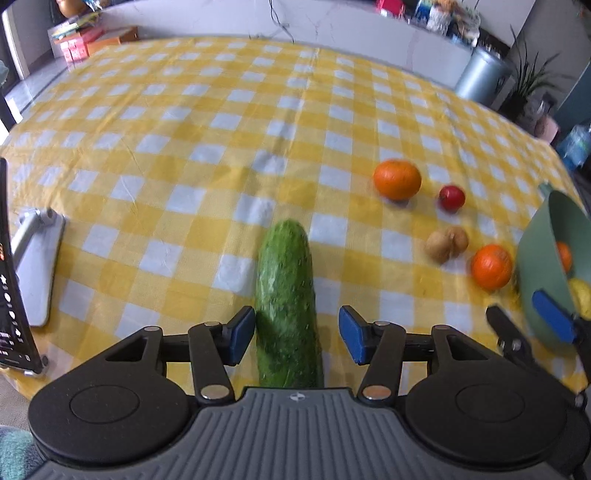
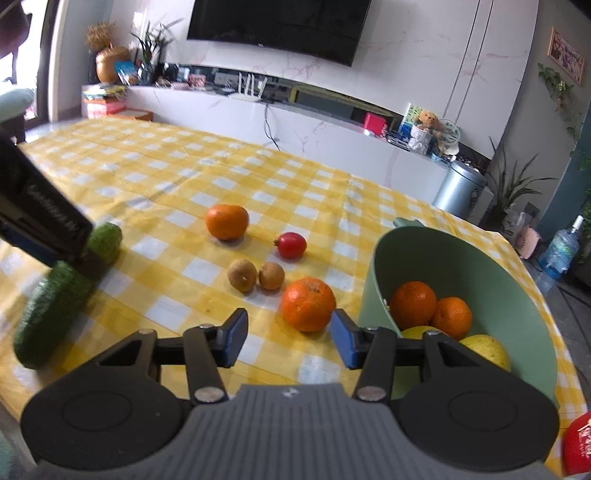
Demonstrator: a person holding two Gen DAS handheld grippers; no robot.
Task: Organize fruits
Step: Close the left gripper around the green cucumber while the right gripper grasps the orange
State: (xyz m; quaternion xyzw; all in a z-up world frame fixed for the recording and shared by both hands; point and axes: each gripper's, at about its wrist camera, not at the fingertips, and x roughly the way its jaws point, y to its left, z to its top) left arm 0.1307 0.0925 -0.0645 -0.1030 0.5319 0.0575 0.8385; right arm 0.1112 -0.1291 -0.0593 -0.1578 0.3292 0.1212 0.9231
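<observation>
Fruits: a cucumber (image 1: 286,302) lies lengthwise on the table, and loose on the cloth well to its right sit two oranges, one far (image 2: 226,222) and one near (image 2: 308,304), a small red fruit (image 2: 291,244) and two brown ones (image 2: 255,276). More oranges (image 2: 430,304) and something yellow are already in the green bowl (image 2: 461,254).
Left gripper: (image 1: 297,334) tilted steeply down over the cucumber, jaws apart. The left pad (image 1: 242,334) looks about touching the skin, but there's a clear gap on the right, so not clamped.
Right gripper: (image 2: 290,338) angled down toward the near orange, which sits just ahead of the tips. Jaws apart, nothing between the pads, and the right finger is right beside the bowl's wall.
Surface: yellow and white checked tablecloth (image 1: 192,147). A grey stand (image 1: 35,258) sits at its left edge.
Room: TV (image 2: 279,26) on a white marbled wall, long low cabinet with clutter, metal bin (image 2: 461,192), potted plants.
</observation>
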